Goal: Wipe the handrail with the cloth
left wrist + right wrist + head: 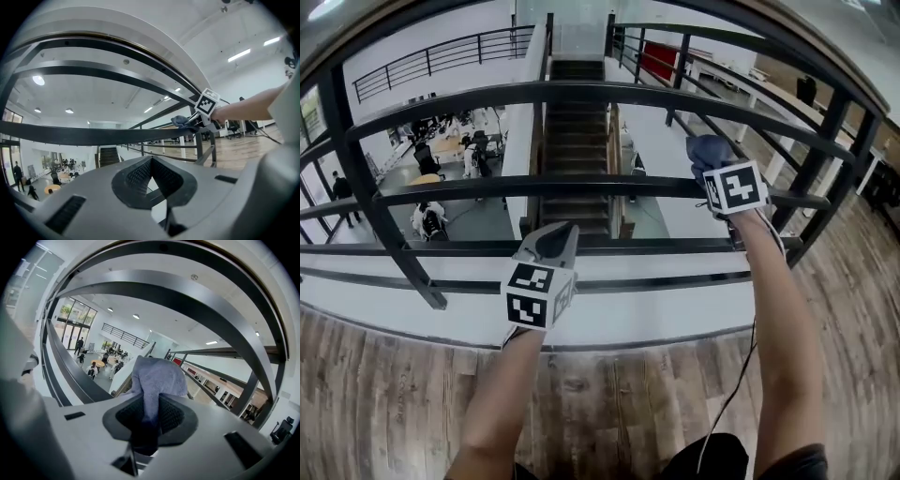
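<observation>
**Head view.** Left tongs (551,246): jaws together, empty, near the lower bars of the handrail (581,94). Its cube (532,295) carries black-and-white square markers, the only print shown. Right tongs (710,159): clamped on a blue-grey cloth (709,148), up among the bars and well apart from the left tongs.

**Left gripper view.** Jaw pads meet at the tip with nothing between them. Ahead and to the right, the cloth (180,121) lies on a dark bar.

**Right gripper view.** The cloth (157,376) is pinched between the jaws and bunched above them, with bars arching overhead.
</observation>
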Demonstrator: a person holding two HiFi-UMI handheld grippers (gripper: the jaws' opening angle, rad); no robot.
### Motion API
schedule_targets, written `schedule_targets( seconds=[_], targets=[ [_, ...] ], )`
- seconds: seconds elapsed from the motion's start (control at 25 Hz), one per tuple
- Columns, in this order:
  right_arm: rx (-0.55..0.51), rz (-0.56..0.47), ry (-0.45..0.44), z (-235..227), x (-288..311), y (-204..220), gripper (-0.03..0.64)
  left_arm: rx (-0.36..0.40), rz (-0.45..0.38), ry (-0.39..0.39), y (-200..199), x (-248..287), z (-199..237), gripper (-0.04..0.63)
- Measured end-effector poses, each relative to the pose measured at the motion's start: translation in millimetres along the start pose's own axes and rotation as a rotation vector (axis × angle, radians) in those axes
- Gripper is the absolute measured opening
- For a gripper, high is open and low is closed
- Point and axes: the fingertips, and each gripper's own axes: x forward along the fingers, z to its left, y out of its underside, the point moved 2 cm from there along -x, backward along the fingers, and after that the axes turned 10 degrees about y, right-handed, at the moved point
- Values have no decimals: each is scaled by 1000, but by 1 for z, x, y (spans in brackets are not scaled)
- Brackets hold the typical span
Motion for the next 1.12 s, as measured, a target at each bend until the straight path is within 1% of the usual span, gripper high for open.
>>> schedule_targets(
  seconds=[0.12,0.2,0.28,0.4,0.48,0.68,0.88,1.04,1.12],
  targets=[
    [2,16,32,-35,11,20,78,18,13,48,3,25,-29,2],
    [-3,27,52,-63,18,33,78,14,41,80,7,45,-50,1],
    [-8,38,74,-92,25,48,78,-16,54,102,11,67,-69,2],
    [-6,50,104,-126,38,68,78,-80,37,134,15,97,-87,2],
    [-9,55,120,-145,45,78,78,-93,31,144,16,112,-98,2],
    [-17,72,158,-206,58,106,78,-92,20,157,9,149,-133,2],
    [31,72,177,-257,68,139,78,-90,-16,148,-4,172,-167,2],
    [63,66,191,-297,78,162,78,-46,-26,183,-24,202,-210,2],
    [71,66,198,-313,83,171,78,-53,-32,208,-34,217,-226,2]
  ],
)
